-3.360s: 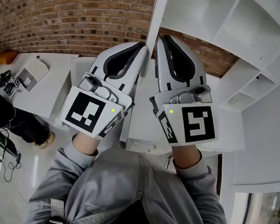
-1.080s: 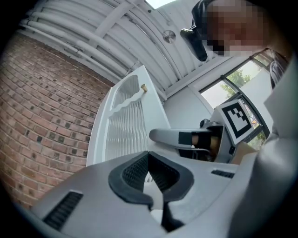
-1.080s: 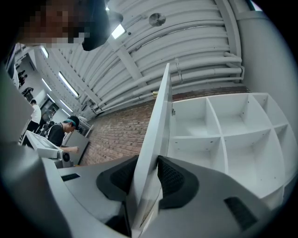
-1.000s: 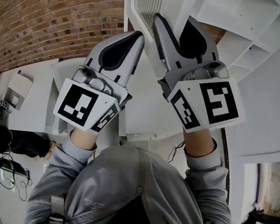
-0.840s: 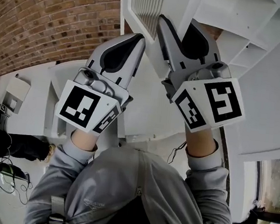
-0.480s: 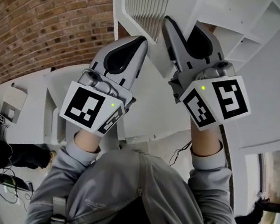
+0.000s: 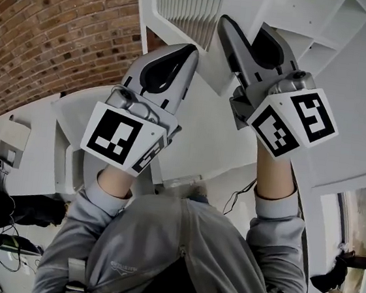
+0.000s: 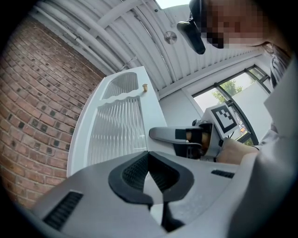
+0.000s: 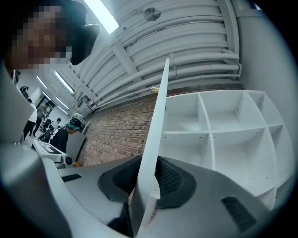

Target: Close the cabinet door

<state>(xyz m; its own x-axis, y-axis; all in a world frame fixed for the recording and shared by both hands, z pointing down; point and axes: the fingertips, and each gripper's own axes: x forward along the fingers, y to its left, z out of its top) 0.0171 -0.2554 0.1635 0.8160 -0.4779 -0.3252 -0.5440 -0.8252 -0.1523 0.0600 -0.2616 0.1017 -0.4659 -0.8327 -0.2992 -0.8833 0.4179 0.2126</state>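
Observation:
The white cabinet door point(image 7: 186, 5) with a ribbed glass panel hangs open in front of the white shelf cabinet point(image 7: 353, 37). My right gripper point(image 7: 243, 24) is shut on the door's free edge point(image 9: 156, 139), which runs between its dark pads point(image 9: 170, 179). My left gripper point(image 7: 193, 48) is shut with nothing in it, its tip just below the door's lower edge. In the left gripper view, the left gripper point(image 8: 149, 154) points along the door's ribbed face point(image 8: 116, 125), which has a small knob point(image 8: 145, 86) near the far end. The right gripper point(image 8: 167, 135) shows beside the door.
A brick wall point(image 7: 52, 29) stands behind the door on the left. White tables point(image 7: 39, 139) lie below, with small items at the far left. The cabinet's open compartments point(image 9: 223, 135) are bare. People point(image 9: 60, 132) stand far off to the left.
The door has swung from edge-on to showing its ribbed face. Both grippers have moved up and to the right with it, the right one staying on the door's edge.

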